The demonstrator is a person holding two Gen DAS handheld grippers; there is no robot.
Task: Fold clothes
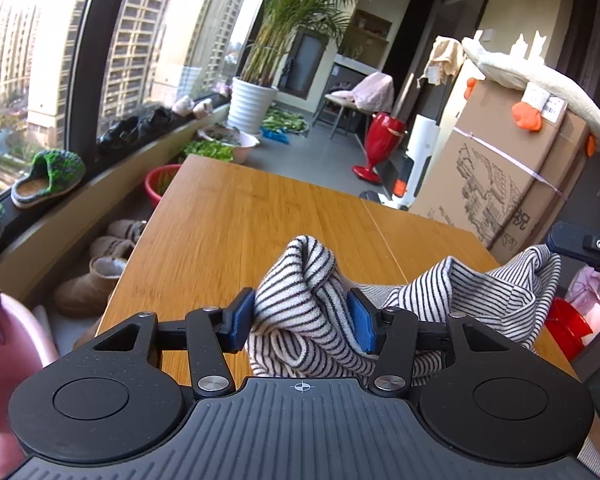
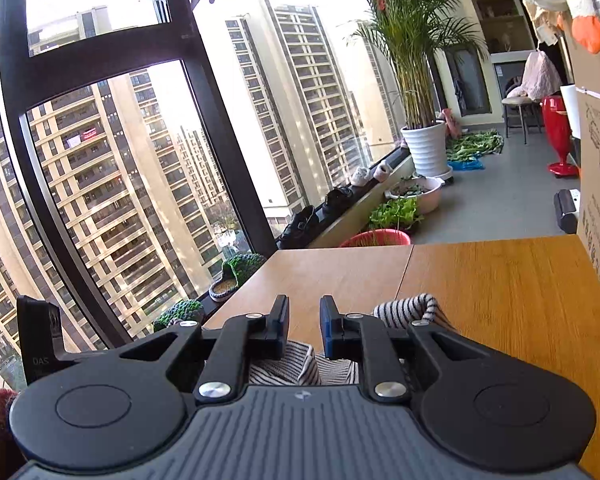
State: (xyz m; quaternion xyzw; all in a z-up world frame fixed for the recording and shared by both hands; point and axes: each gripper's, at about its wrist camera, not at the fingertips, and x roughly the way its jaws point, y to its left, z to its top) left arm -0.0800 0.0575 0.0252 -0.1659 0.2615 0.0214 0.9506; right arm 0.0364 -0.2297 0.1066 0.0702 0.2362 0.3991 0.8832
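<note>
A black-and-white striped garment (image 1: 472, 300) lies bunched on the wooden table (image 1: 236, 216). My left gripper (image 1: 302, 312) has its blue pads on either side of a thick fold of the garment and is shut on it. In the right wrist view my right gripper (image 2: 304, 316) stands a little open above the table (image 2: 500, 292), with nothing between its fingertips. The striped garment (image 2: 408, 310) shows beside and below its fingers. Part of the right gripper (image 1: 592, 246) shows at the right edge of the left wrist view.
A big cardboard box (image 1: 512, 168) with a plush goose (image 1: 540, 80) on top stands by the table's far right. A window sill with slippers (image 1: 48, 176) and shoes runs along the left. A red basin (image 1: 160, 182), boots (image 1: 88, 284) and a potted palm (image 1: 256, 100) sit on the floor.
</note>
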